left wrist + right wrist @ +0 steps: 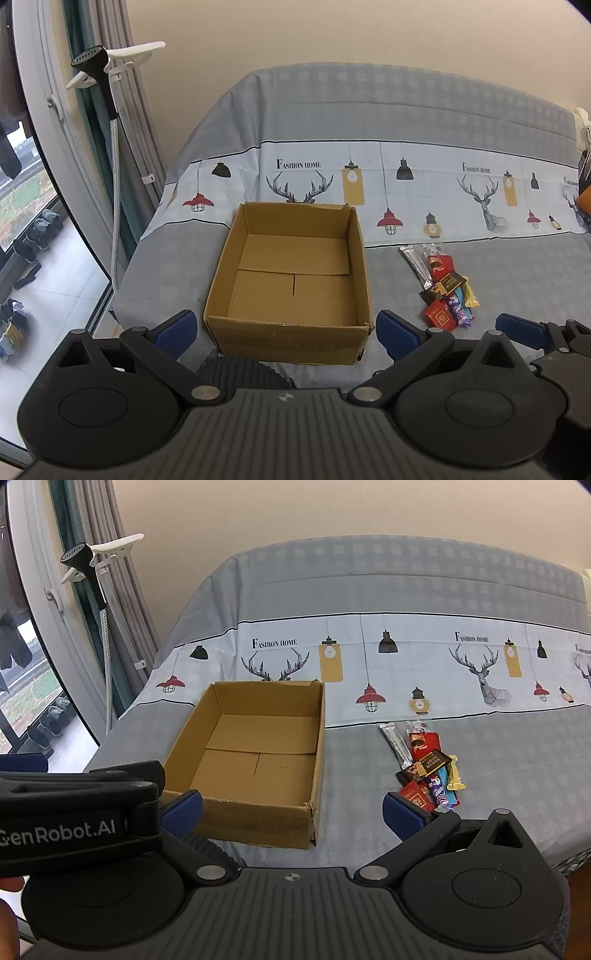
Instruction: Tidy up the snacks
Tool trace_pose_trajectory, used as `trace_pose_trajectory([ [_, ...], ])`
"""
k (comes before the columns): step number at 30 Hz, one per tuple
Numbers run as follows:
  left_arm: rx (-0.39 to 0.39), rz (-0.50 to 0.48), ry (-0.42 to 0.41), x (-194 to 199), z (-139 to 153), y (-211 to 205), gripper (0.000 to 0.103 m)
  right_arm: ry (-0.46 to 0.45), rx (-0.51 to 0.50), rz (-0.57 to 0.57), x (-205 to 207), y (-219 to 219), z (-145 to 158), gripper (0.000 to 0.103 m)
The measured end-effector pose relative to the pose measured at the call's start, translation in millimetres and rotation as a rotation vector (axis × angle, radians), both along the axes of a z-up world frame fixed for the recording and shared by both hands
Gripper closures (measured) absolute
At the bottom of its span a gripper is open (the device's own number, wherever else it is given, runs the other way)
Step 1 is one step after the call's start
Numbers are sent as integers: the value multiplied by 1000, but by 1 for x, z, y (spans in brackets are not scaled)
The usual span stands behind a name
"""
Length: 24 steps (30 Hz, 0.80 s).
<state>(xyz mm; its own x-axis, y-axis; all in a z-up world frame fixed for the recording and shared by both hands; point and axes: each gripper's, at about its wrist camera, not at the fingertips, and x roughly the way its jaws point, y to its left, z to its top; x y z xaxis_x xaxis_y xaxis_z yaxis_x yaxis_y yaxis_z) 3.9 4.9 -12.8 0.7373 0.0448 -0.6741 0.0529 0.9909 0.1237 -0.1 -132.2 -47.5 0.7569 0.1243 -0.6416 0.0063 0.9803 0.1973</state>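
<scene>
While both the left gripper (286, 332) and right gripper (293, 812) stand wide open and empty at lower frame, the snacks (424, 768) lie heaped right of centre beside the empty cardboard box (255, 753), so a first pick seems next.

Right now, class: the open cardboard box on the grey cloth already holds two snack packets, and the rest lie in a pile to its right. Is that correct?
Not quite. The cardboard box holds nothing; the left wrist view shows its bare floor. All the snack packets lie in the pile to its right on the grey cloth.
</scene>
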Motion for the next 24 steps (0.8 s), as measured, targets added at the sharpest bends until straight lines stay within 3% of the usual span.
trace_pose_trajectory([
  [24,11,9,4,-1,-8,2,0,13,11,13,2,0,-8,1],
])
